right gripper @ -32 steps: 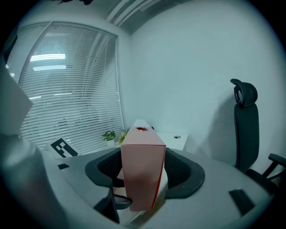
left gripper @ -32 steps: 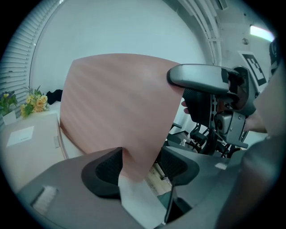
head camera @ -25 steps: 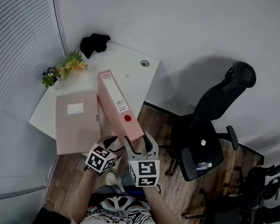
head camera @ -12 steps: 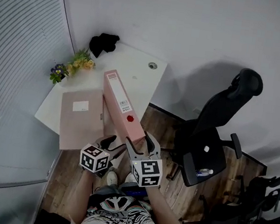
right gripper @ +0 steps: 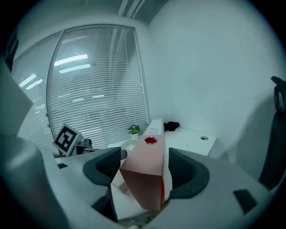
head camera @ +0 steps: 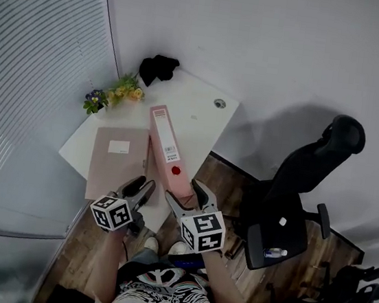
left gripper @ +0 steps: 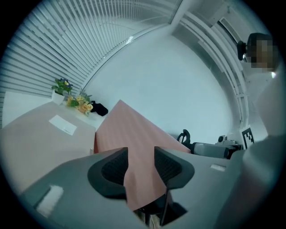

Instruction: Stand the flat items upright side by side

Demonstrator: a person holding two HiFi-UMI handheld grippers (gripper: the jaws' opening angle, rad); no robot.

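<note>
A pink lever-arch binder (head camera: 167, 153) stands on its long edge on the white table (head camera: 197, 117), spine up with a red dot. To its left a flat pink folder (head camera: 117, 161) with a white label lies on the table. My right gripper (head camera: 183, 191) straddles the binder's near end (right gripper: 147, 172); its jaws are opening, with gaps on both sides. My left gripper (head camera: 142, 184) sits at the table's front edge between folder and binder. Its jaws are closing, the binder's broad side (left gripper: 134, 138) shows in the gap, and no pad visibly presses on it.
A small flower pot (head camera: 114, 94) and a black bundle (head camera: 157, 69) sit at the table's far left corner. Window blinds (head camera: 35, 58) run along the left. A black office chair (head camera: 302, 190) stands on the wooden floor to the right.
Both grippers have drawn back toward the table's front edge. The left one has moved left, away from the binder, and its jaws are narrower. The binder still stands.
</note>
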